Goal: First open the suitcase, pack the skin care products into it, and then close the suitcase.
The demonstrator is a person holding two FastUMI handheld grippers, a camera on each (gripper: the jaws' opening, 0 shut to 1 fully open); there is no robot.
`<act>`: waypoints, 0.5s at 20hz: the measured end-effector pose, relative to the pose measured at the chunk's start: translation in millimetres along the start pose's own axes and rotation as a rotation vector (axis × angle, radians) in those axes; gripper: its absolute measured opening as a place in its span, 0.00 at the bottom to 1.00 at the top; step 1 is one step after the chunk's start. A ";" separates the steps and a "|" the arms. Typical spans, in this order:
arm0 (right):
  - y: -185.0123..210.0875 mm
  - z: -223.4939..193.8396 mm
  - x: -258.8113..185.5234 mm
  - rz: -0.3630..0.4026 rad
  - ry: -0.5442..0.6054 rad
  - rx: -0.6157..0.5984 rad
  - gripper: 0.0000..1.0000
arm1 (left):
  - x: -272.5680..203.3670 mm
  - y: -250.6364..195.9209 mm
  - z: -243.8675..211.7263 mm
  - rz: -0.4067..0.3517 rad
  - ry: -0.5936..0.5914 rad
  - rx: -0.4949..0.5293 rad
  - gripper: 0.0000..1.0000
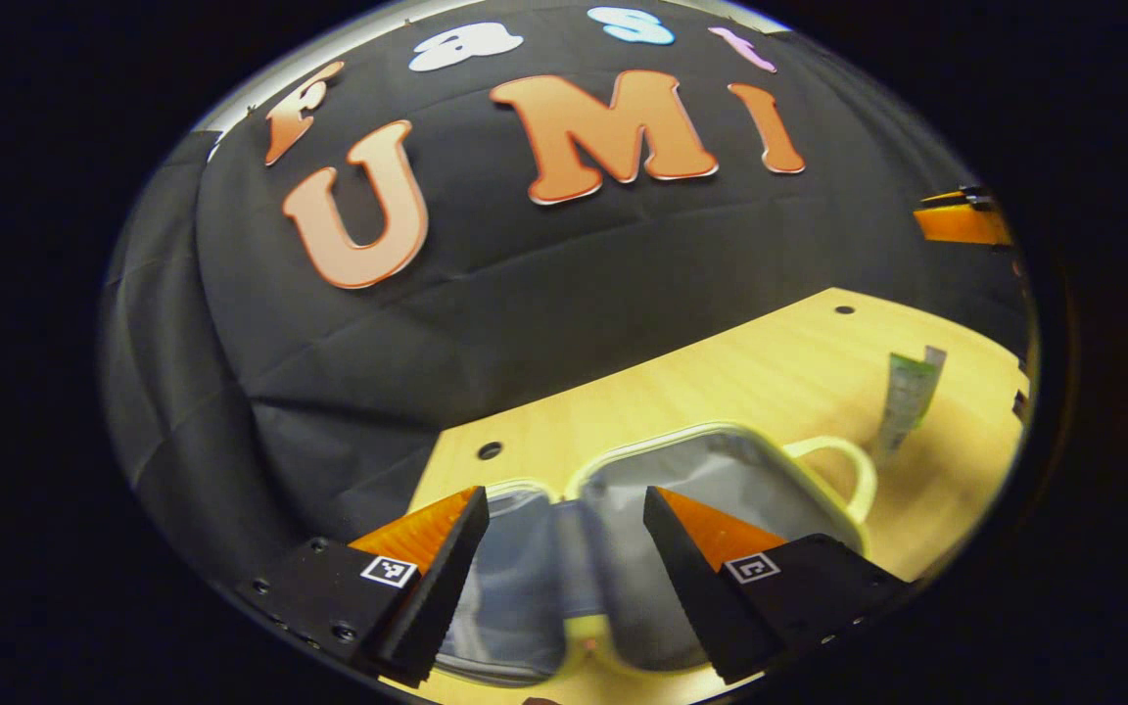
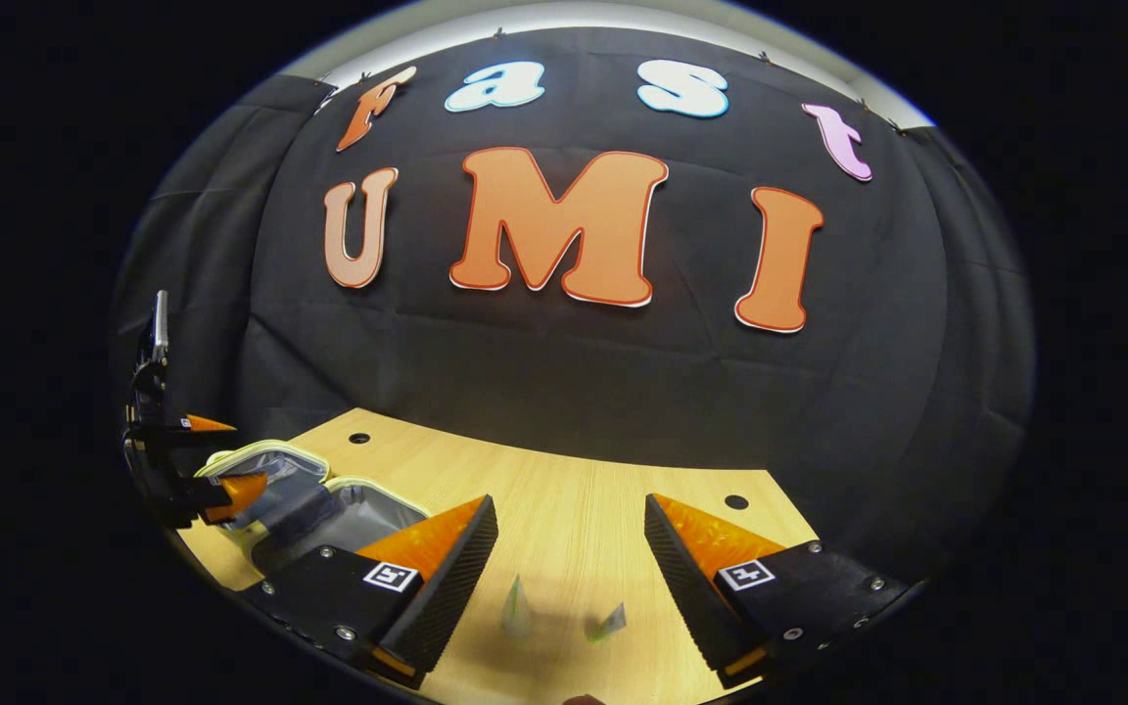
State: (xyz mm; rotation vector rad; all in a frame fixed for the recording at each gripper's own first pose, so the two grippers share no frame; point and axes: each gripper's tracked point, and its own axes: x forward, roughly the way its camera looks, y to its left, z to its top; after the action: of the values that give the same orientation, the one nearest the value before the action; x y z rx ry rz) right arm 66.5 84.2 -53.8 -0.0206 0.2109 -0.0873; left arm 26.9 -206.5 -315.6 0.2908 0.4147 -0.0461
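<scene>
The small pale-yellow suitcase with grey lining lies open flat on the light wooden table. Left gripper hovers above it, fingers apart, empty. Right gripper hangs over the green-and-white skin care tube, which lies on the table well to the side of the case; fingers apart, nothing held. Judgement: the step in hand is the pickup. Lower squarely, straddle the tube mid-body and close gently, since a soft tube may squirm.

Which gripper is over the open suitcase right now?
The left gripper: its open fingers frame the open suitcase directly below. The right gripper, also open, hangs over bare table near the skincare tube.
</scene>
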 end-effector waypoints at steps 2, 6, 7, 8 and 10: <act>-16.2 -2.1 -2.8 -0.009 -0.003 0.004 0.96 | -0.3 -41.2 7.8 -0.038 -0.004 0.003 0.98; -45.9 -9.8 -9.9 -0.025 0.006 0.006 0.96 | 4.7 -127.9 21.3 -0.163 -0.016 0.027 0.99; -53.9 -10.3 -12.1 -0.030 0.003 -0.010 0.95 | 6.6 -146.4 25.8 -0.191 -0.020 0.040 0.98; -61.2 -11.8 -15.1 -0.033 0.001 -0.022 0.96 | 7.5 -163.3 29.0 -0.217 -0.023 0.048 0.99; -71.6 -15.3 -19.8 -0.034 0.003 -0.030 0.95 | 9.5 -193.1 35.8 -0.255 -0.030 0.057 0.99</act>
State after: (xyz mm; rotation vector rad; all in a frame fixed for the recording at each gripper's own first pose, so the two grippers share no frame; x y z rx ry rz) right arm 37.9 14.5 -62.5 -0.0543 0.2150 -0.1177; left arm 29.6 -401.6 -340.1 0.2916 0.4193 -0.3120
